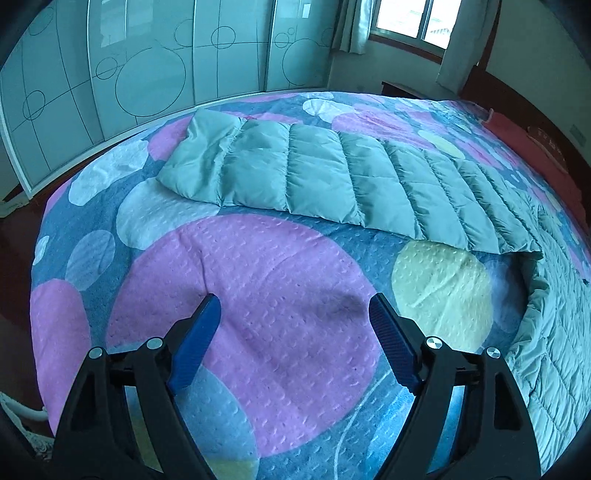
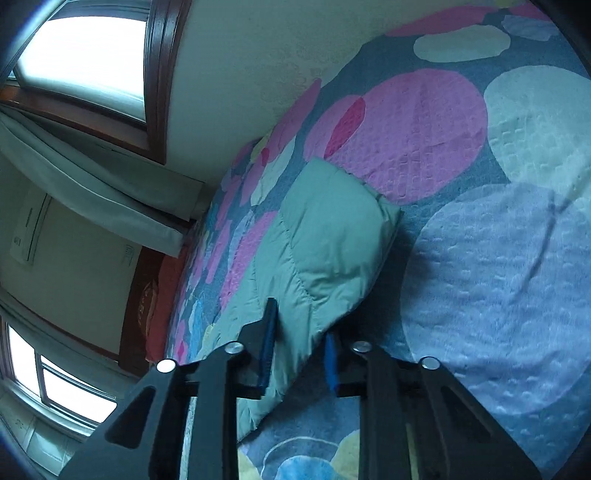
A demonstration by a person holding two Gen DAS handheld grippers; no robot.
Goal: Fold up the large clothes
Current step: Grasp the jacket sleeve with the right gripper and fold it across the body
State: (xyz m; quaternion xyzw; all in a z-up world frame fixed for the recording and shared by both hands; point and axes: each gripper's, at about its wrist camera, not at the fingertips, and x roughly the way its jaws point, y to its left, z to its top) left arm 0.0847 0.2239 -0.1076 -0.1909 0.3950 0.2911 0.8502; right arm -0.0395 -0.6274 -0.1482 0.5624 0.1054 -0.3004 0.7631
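A large pale-green quilted down coat [image 1: 332, 177] lies spread on the bed, one long padded part stretching from the far left to the right edge, more of it bunched at the right [image 1: 554, 332]. My left gripper [image 1: 291, 310] is open and empty, hovering over the bedspread well short of the coat. In the right wrist view my right gripper [image 2: 301, 325] has its blue pads on either side of a padded part of the coat [image 2: 325, 236] and is shut on it, holding it lifted off the bedspread.
The bed has a bedspread [image 1: 258, 314] with big pink, blue and white circles. Wardrobe doors [image 1: 129, 74] stand beyond the far edge. A window with curtains [image 1: 406, 18], a dark wooden headboard [image 1: 517, 96] and a red pillow [image 1: 517, 136] are at the right.
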